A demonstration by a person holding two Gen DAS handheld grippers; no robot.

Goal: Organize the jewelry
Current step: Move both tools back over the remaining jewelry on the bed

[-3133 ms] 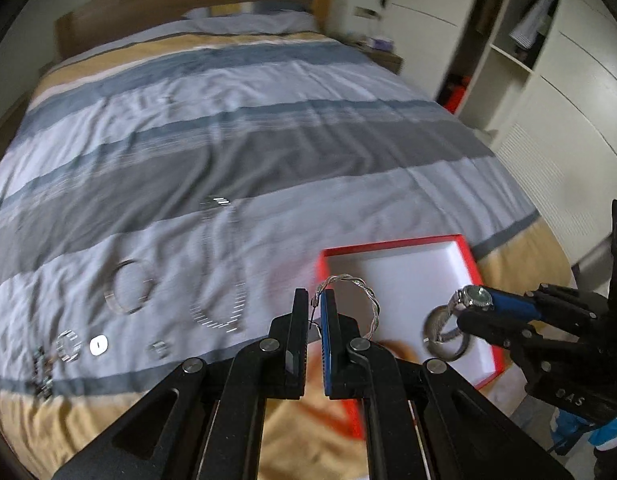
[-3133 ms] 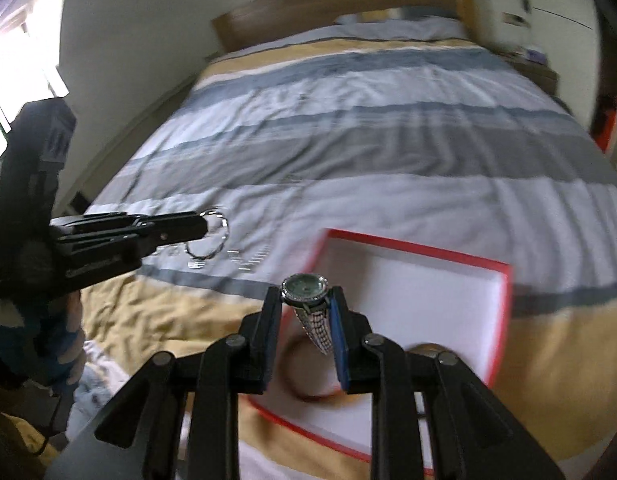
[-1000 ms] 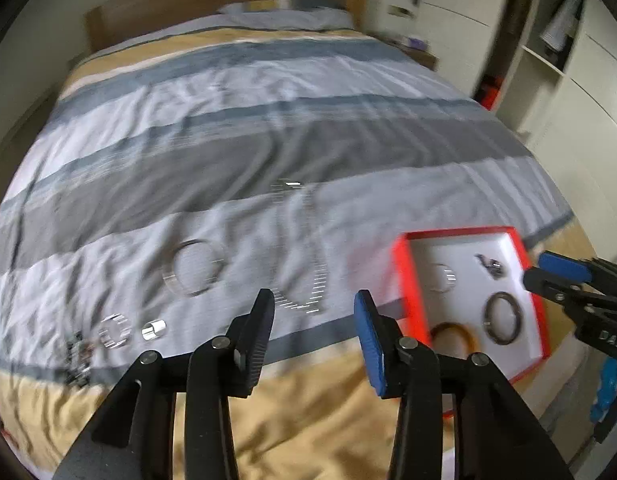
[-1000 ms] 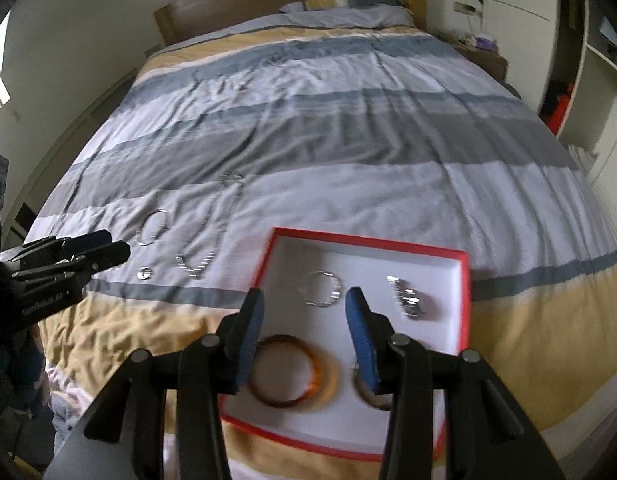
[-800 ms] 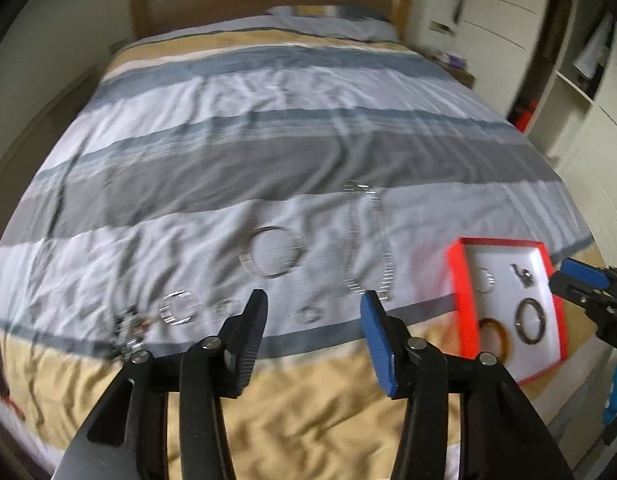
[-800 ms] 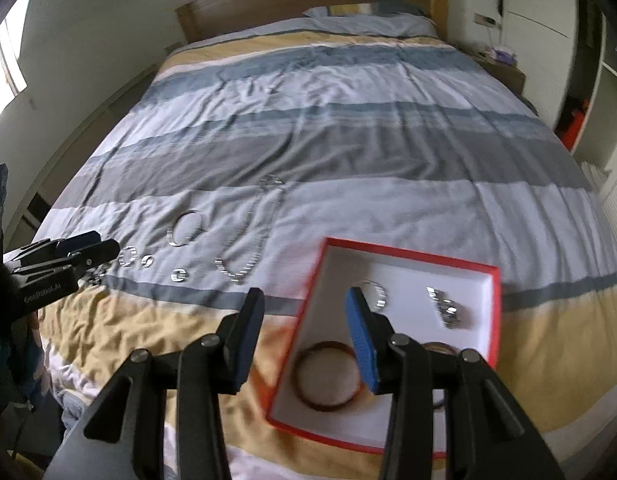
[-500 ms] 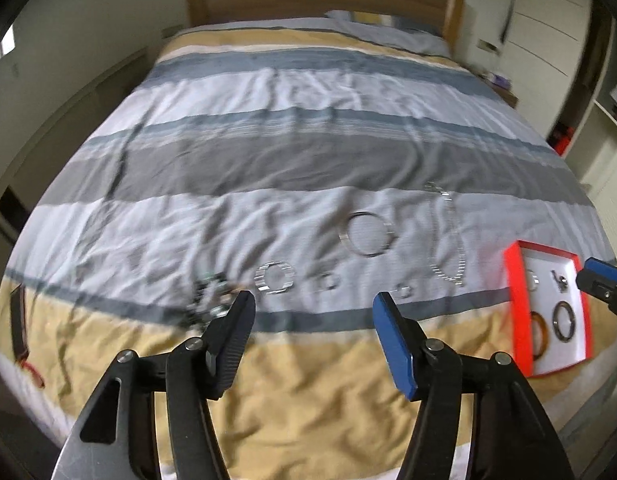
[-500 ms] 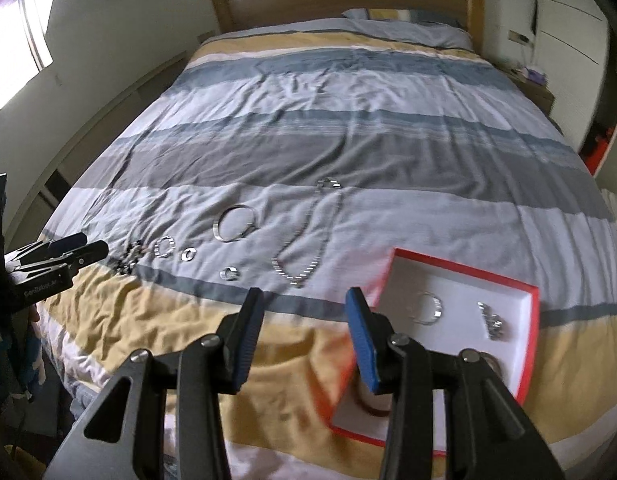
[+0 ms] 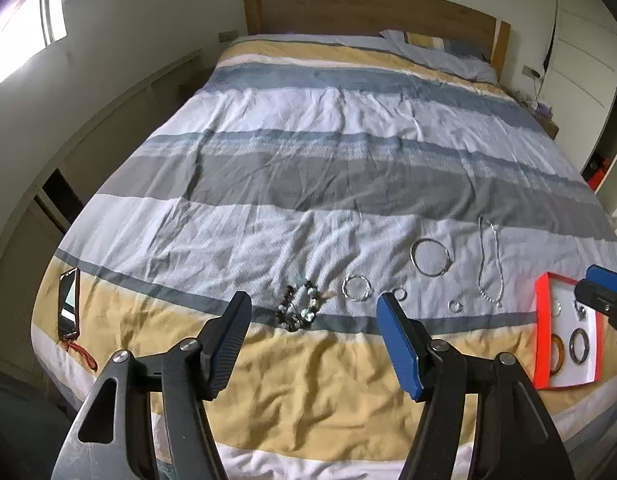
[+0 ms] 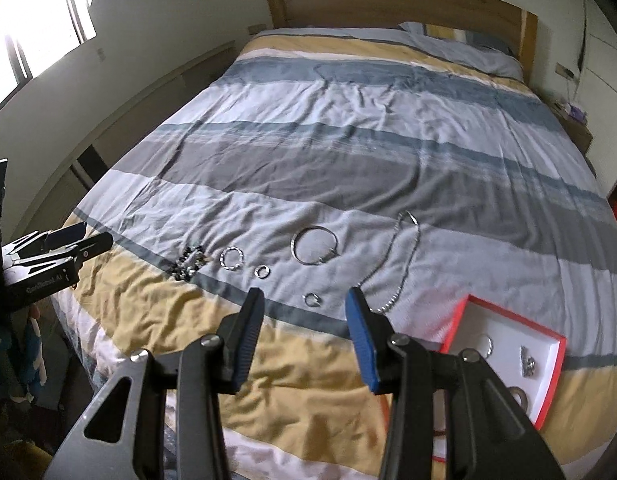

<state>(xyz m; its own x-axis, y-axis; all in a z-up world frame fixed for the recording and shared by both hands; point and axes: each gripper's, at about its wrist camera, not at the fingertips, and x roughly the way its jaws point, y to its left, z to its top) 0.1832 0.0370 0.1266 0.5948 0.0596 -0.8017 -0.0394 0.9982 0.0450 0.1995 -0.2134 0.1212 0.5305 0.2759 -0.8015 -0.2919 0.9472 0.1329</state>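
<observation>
**Both claws empty above the foot of the bed**

The left claw [image 9: 314,334] hangs open with nothing between its fingers, above the yellow band of the duvet [image 9: 308,152]. The right claw [image 10: 304,322] is open and empty as well, over the same band.

Just past the left claw lies a row of jewelry on the pale stripe: a bead bracelet [image 9: 300,308] in a dark heap, then a twisted ring-shaped bracelet [image 9: 356,288], two small rings [image 9: 399,294] [image 9: 455,306], a large bangle [image 9: 431,258] and a long chain [image 9: 490,266] stretched away toward the headboard [image 9: 372,10]. All lie apart from one another.

At the right edge of the bed sits a red-rimmed box [image 9: 542,320] with a white floor. It holds an amber bangle [image 9: 558,352], a dark bangle [image 9: 580,346], a silver ring-shaped piece [image 10: 486,346] and a small metallic item [image 10: 528,362], possibly a watch; the view is too coarse to be sure.

A phone [image 9: 68,298] lies at the left edge of the bed.
</observation>
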